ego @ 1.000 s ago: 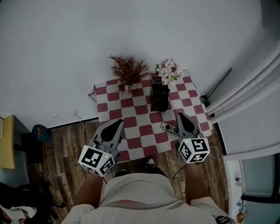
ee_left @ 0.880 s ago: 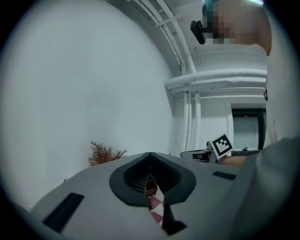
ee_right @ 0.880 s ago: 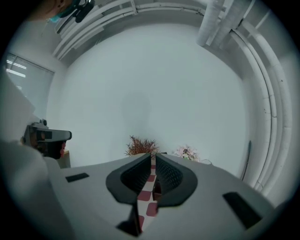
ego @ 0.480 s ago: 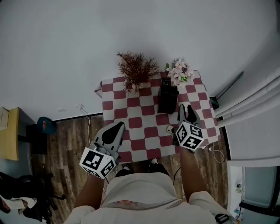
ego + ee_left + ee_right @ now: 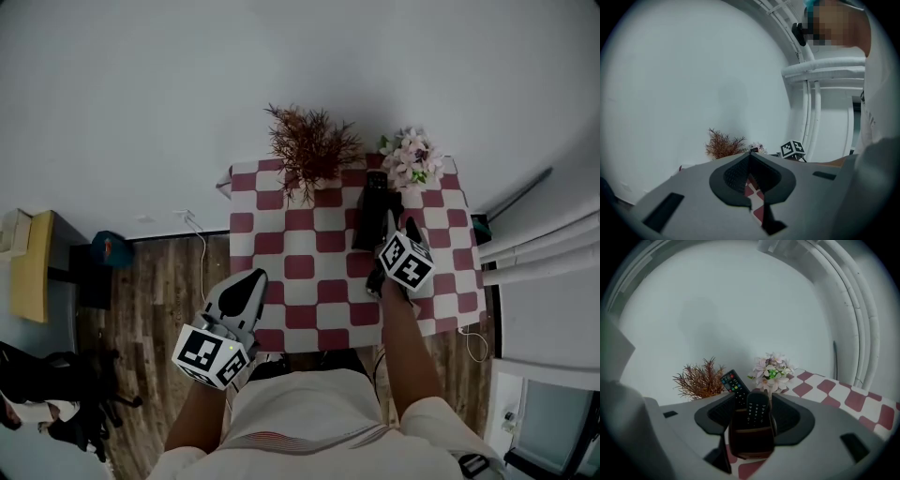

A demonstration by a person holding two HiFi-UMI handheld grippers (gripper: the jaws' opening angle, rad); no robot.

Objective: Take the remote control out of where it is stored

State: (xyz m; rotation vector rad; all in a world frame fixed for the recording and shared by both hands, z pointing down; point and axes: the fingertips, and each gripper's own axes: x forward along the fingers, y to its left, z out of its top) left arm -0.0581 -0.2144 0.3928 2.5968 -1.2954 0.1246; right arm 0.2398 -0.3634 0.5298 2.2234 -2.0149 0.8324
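A dark holder stands at the back of the checked table. In the right gripper view the holder carries two black remotes: one upright in front and one with coloured buttons leaning behind. My right gripper points at the holder. Its jaws have just been opening, and they now stand open on either side of the holder without pressing on it. My left gripper hangs at the table's near left edge, shut and with nothing in it.
A dried red-brown plant and a bunch of pink flowers stand behind the holder, close to the wall. White pipes run along the right. Wooden floor lies to the left of the table.
My right gripper has gone from the table's near right part up to the holder and has opened. The pale remote lying on the cloth is now hidden by it. My left gripper has sunk slightly.
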